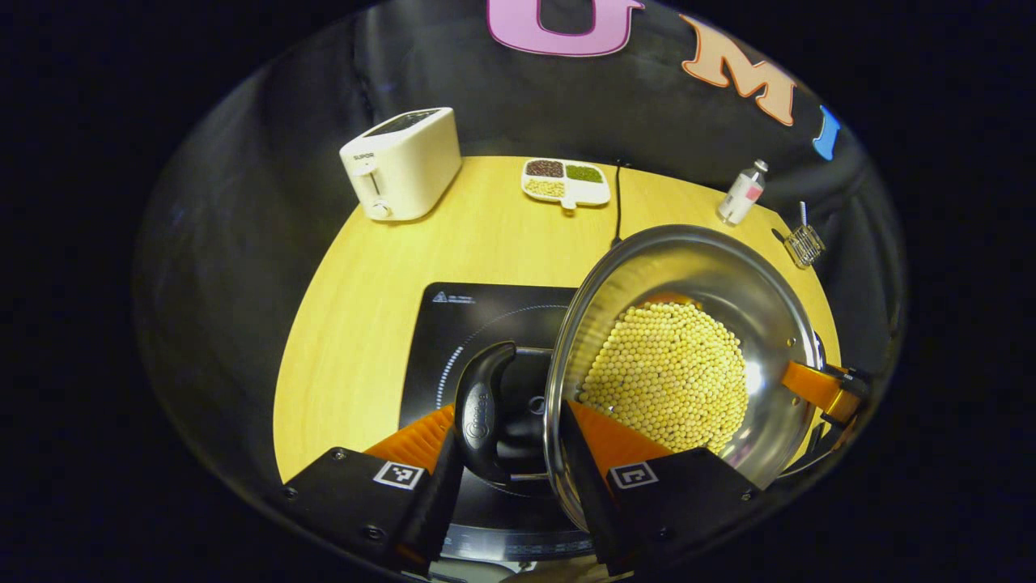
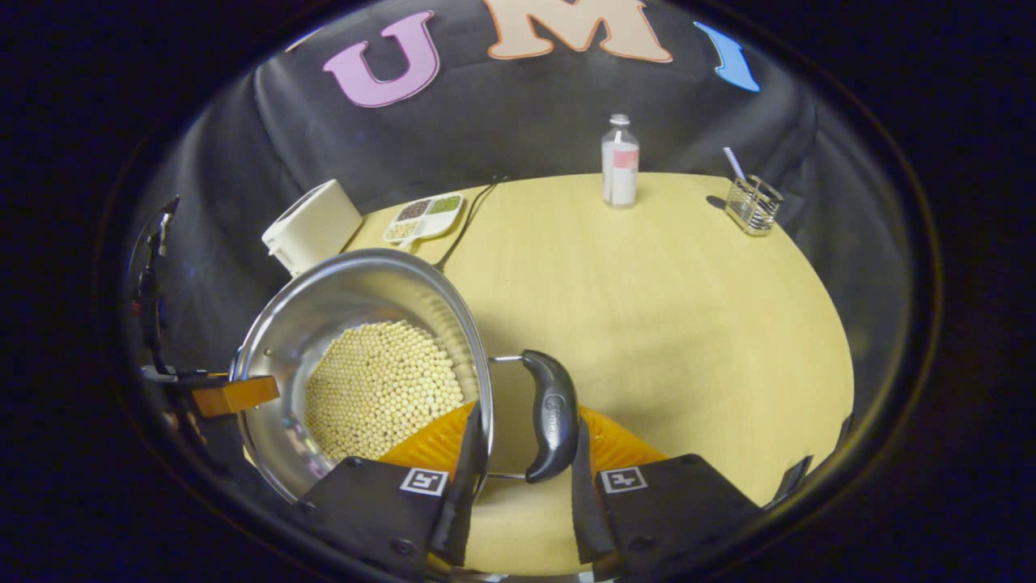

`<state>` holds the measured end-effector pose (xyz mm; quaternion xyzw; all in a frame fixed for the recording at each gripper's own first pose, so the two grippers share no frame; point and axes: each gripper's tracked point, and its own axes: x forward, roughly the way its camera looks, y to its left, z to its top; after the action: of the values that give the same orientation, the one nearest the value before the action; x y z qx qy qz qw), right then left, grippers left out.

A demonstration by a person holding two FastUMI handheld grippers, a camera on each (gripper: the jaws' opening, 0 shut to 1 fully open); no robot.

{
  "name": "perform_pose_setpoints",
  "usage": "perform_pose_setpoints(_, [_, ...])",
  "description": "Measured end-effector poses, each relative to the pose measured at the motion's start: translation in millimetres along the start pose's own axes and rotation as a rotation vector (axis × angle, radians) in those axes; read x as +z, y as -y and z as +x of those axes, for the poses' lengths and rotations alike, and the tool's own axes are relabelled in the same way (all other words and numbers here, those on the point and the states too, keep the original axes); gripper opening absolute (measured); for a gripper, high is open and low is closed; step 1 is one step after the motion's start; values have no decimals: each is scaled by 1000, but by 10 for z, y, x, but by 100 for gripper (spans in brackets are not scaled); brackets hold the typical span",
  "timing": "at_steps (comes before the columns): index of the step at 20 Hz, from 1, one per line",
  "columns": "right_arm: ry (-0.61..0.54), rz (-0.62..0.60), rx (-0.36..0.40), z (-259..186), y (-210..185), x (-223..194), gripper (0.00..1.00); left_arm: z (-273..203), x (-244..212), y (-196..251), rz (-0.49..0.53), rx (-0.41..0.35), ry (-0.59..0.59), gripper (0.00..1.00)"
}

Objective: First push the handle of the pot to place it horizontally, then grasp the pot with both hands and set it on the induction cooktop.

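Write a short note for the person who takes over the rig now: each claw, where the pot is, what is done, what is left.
Left claw: shut on the pot's left handle. Right claw: shut on the right handle.
The steel pot, with soybeans in it, is held in the air, tilted, partly above the induction cooktop.
Done: handles are horizontal, both are gripped, the pot appears lifted.
Left: level the pot, centre it over the cooktop, set it down, open both claws.

The white plastic toaster (image 1: pixel 402 164) has the word "SUPOR" in small dark letters on its front.
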<state>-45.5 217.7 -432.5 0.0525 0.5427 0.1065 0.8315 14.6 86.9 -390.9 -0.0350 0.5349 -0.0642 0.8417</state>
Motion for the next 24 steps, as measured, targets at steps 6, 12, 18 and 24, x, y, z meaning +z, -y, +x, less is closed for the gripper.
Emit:
perform_pose_setpoints(6, [-17,-16,25,117,-375,-25,54,7,-6,-362,-25,32,-8,69])
perform_pose_setpoints(12, [-34,-26,28,184,-535,-70,48,-7,-74,-554,-30,40,-28,69])
perform_pose_setpoints(18, [-39,-30,28,298,-557,-80,48,3,-37,-693,-18,49,-22,70])
perform_pose_setpoints(24, [-33,-45,28,245,-604,-88,48,48,-83,-781,-50,63,-26,69])
